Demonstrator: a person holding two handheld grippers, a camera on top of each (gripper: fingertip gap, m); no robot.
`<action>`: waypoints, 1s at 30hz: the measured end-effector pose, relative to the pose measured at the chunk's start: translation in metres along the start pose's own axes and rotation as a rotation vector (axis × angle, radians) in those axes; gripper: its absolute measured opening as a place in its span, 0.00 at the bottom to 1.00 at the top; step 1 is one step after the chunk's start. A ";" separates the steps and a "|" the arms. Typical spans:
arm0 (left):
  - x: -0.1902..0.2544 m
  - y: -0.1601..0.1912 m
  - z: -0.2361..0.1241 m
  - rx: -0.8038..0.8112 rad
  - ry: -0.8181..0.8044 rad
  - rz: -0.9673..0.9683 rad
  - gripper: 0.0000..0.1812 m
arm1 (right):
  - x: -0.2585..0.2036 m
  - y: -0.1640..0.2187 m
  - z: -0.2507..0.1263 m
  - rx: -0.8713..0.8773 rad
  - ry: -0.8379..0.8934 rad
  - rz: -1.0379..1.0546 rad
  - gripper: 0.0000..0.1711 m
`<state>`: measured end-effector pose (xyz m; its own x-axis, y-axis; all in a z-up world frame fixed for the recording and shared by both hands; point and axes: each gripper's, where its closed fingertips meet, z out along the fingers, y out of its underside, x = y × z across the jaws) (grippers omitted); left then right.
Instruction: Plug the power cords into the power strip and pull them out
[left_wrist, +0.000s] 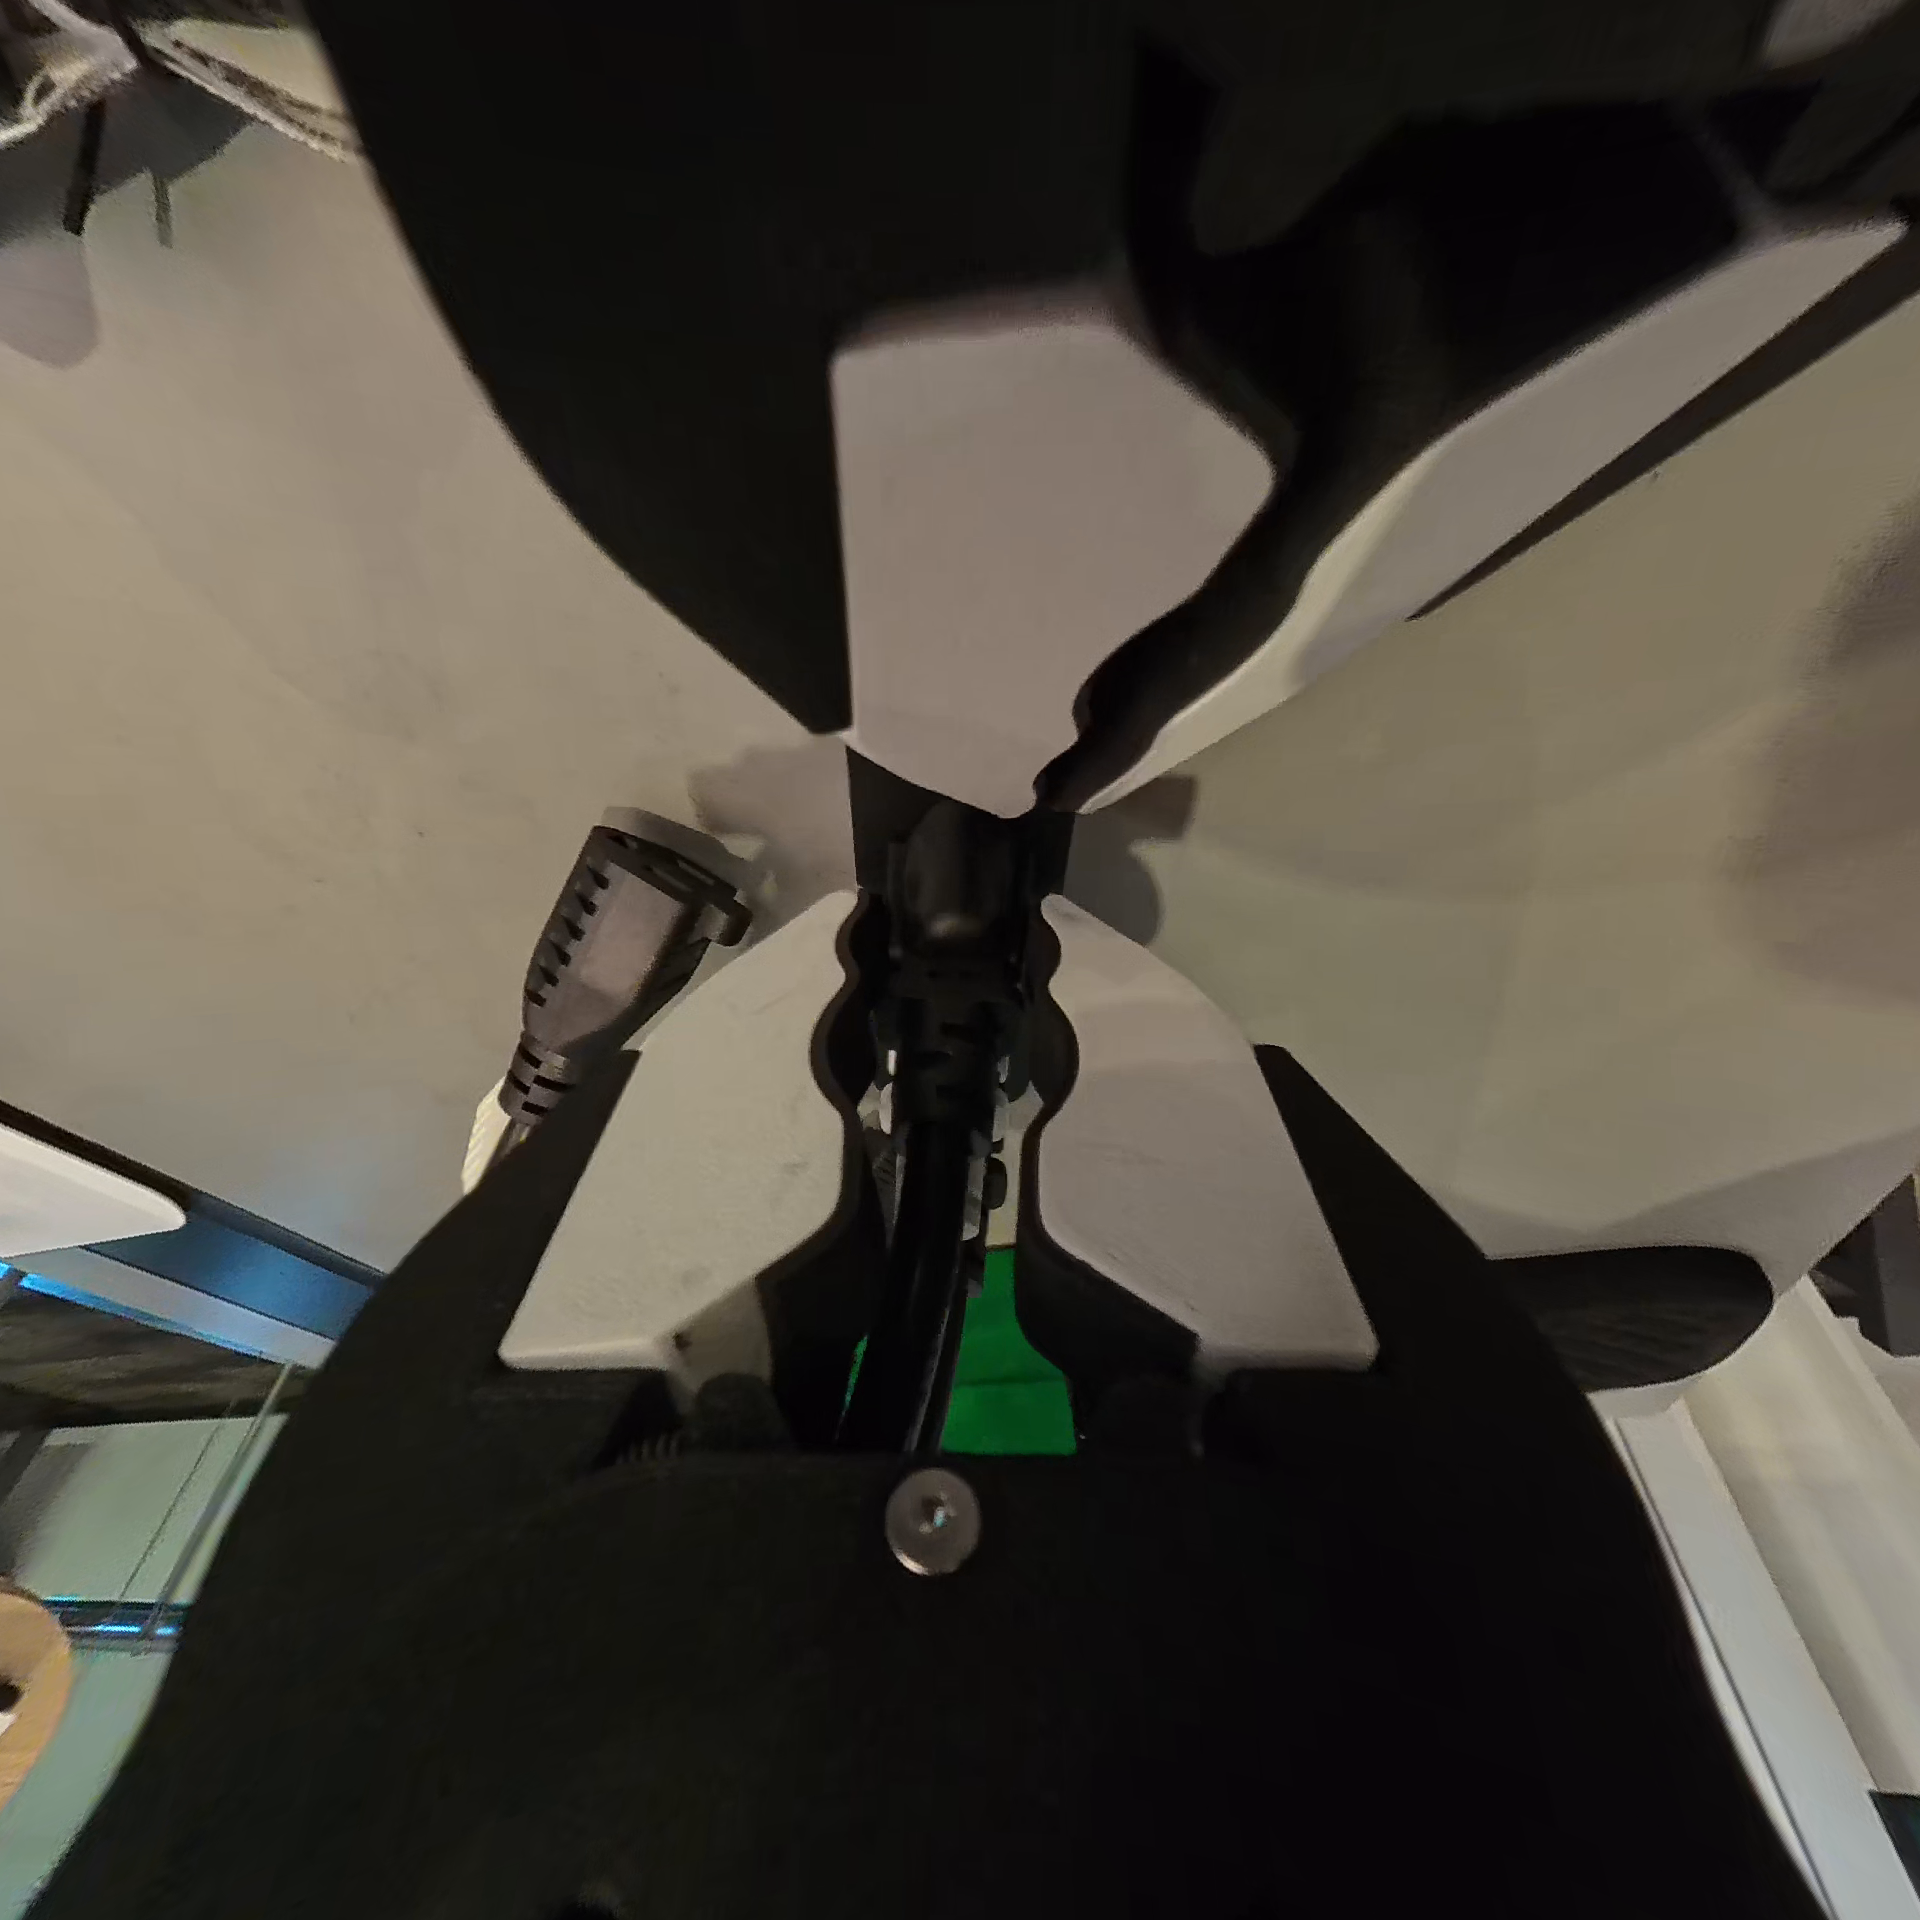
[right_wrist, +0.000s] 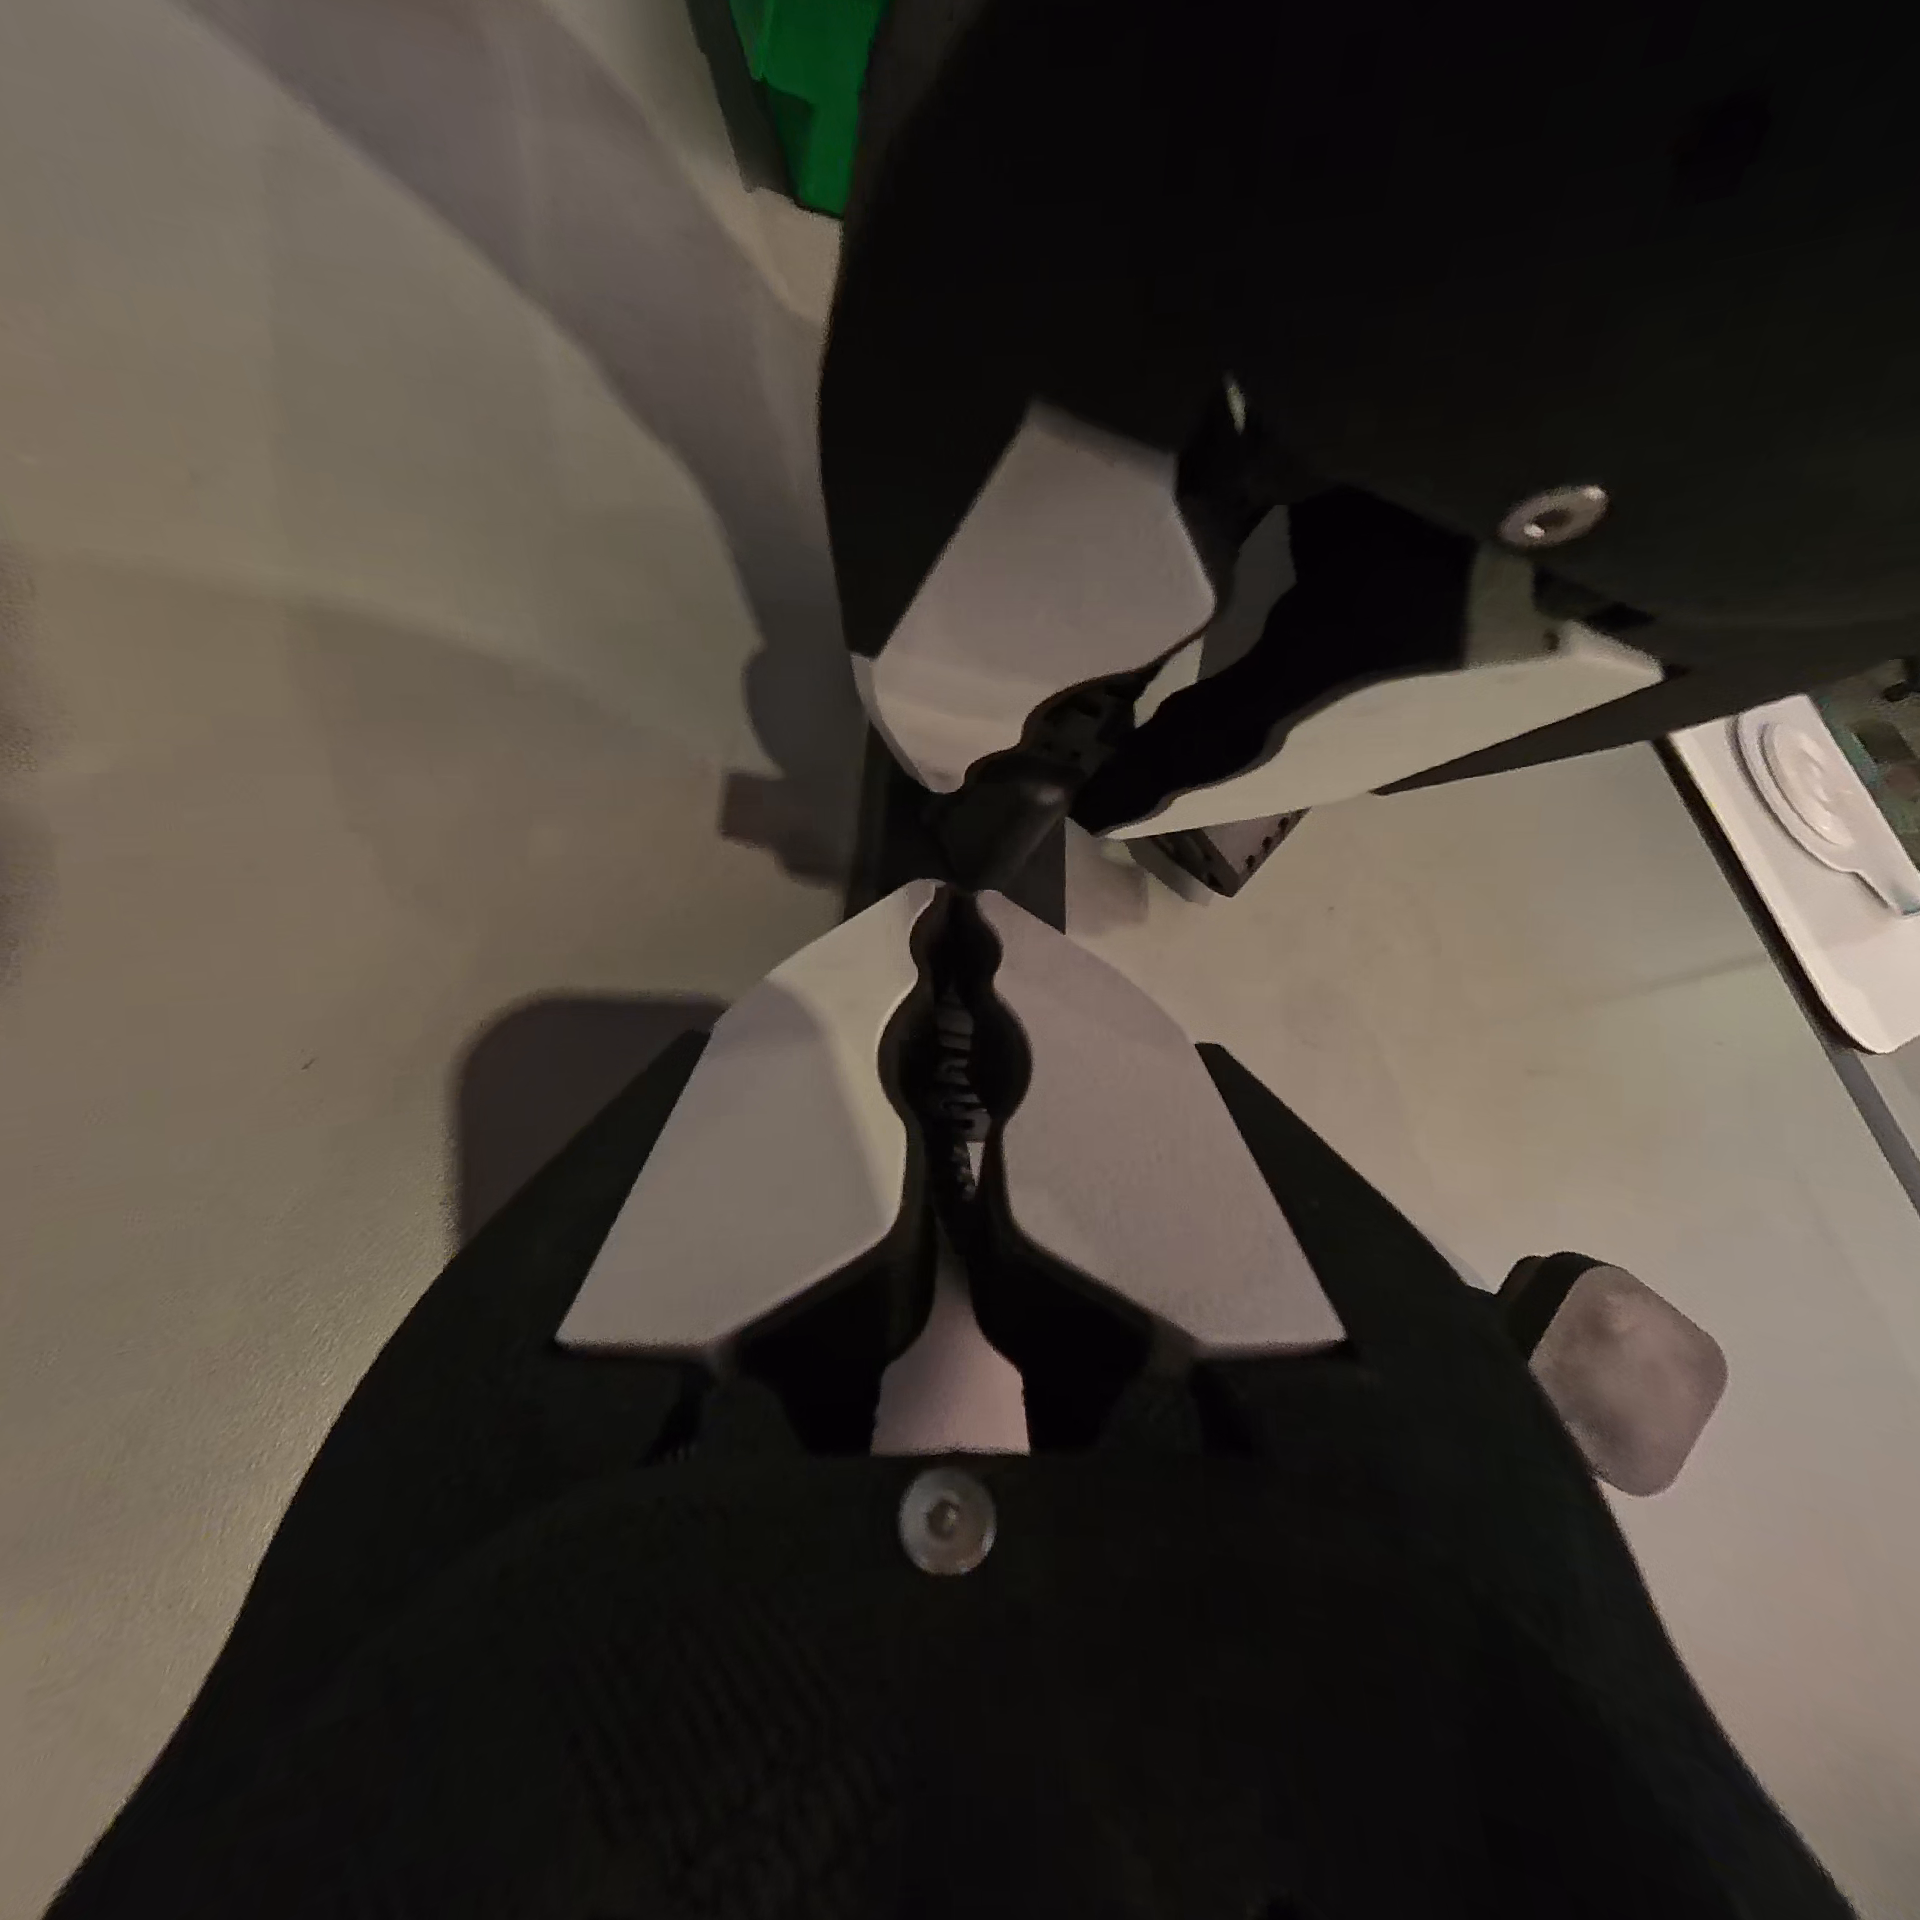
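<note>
In the left wrist view my left gripper (left_wrist: 951, 909) is shut on a black power cord plug (left_wrist: 948, 883), with its ribbed sleeve and cable running back between the pads. My right gripper (left_wrist: 1039, 790) comes in from above, tips almost touching the plug head. In the right wrist view my right gripper (right_wrist: 948, 904) is shut on a ribbed black cord piece (right_wrist: 958, 1081). My left gripper (right_wrist: 1049, 748) enters from the upper right with the black plug (right_wrist: 1013, 821) in it. A flat black piece (right_wrist: 883, 810) lies under the tips; it may be the power strip, mostly hidden.
A second black connector (left_wrist: 613, 956) lies on the white table (left_wrist: 312, 675) to the left of my left gripper. A white-and-grey connector (right_wrist: 1231, 852) lies right of the tips. A white tray (right_wrist: 1808, 831) sits at the table's right edge. The table edge (left_wrist: 208, 1226) runs at the lower left.
</note>
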<state>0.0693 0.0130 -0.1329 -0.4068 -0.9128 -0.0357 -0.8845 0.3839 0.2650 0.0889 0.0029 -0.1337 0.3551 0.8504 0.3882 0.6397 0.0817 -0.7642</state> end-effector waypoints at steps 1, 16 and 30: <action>0.000 0.000 0.000 -0.002 0.005 -0.008 0.13 | 0.000 0.000 0.000 -0.002 -0.003 -0.005 0.03; -0.001 0.001 -0.005 -0.006 0.016 -0.024 0.13 | 0.001 0.002 0.001 -0.026 -0.004 -0.044 0.04; -0.001 0.002 -0.005 -0.012 0.025 -0.042 0.13 | 0.001 0.003 0.001 -0.040 -0.003 -0.033 0.04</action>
<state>0.0690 0.0145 -0.1278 -0.3639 -0.9312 -0.0230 -0.8977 0.3440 0.2755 0.0905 0.0046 -0.1359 0.3314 0.8492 0.4111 0.6776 0.0890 -0.7300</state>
